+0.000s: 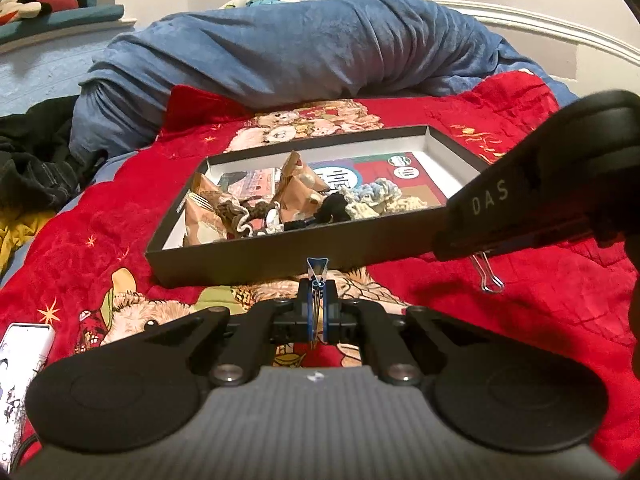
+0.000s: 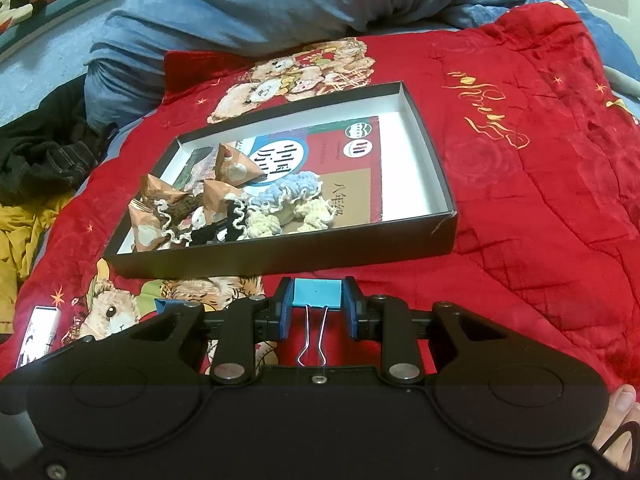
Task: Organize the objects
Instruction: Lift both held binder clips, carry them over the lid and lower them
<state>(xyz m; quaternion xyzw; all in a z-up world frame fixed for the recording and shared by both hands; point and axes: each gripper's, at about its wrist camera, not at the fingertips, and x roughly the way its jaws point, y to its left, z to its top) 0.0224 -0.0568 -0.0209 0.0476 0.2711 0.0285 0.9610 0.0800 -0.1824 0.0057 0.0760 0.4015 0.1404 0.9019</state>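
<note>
Here the right claw [image 2: 317,307], clamped on a blue binder clip [image 2: 317,292], sits just short of the box [image 2: 280,254] straight ahead; the left claw [image 1: 317,307] is closed on another clip.

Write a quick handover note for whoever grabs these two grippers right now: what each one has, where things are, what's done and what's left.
Left gripper: shut on a blue binder clip, held edge-on just short of the box.
Right gripper: shut on a light blue binder clip, wire handles hanging toward the camera.
Black box: open on the red blanket, directly ahead of both grippers.
Done: snack packets and crocheted scrunchies already lie in the box, crowded at its left end over a printed booklet.
Left: probably drop both clips in; the right end looks free.
</note>
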